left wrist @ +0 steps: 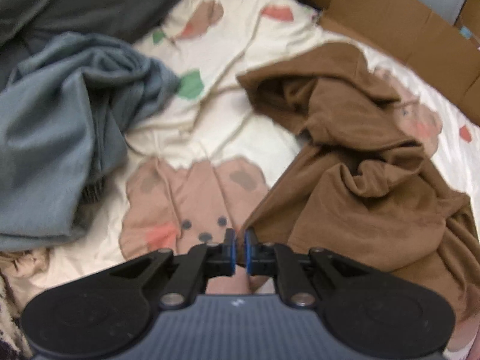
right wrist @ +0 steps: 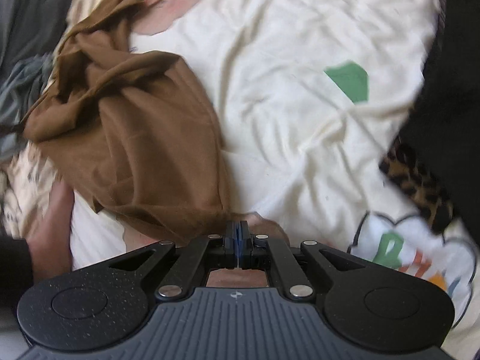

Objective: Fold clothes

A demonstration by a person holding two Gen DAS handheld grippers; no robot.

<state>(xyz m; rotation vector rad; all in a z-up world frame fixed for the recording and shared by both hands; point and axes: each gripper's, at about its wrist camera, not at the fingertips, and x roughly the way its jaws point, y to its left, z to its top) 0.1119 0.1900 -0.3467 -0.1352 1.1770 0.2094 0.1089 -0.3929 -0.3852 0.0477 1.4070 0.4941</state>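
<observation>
Soft dim light, motion blur throughout

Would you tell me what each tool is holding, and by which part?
Both grip the brown garment by its near edge: the left tool pinches a corner, the right tool is shut on the hem.

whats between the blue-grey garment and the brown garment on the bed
Only bare bedsheet, cream with a pink bear print, separates the blue-grey garment from the brown garment; the left wrist view shows it.

printed bedsheet [left wrist: 228, 111], cardboard box [left wrist: 399, 27]
</observation>
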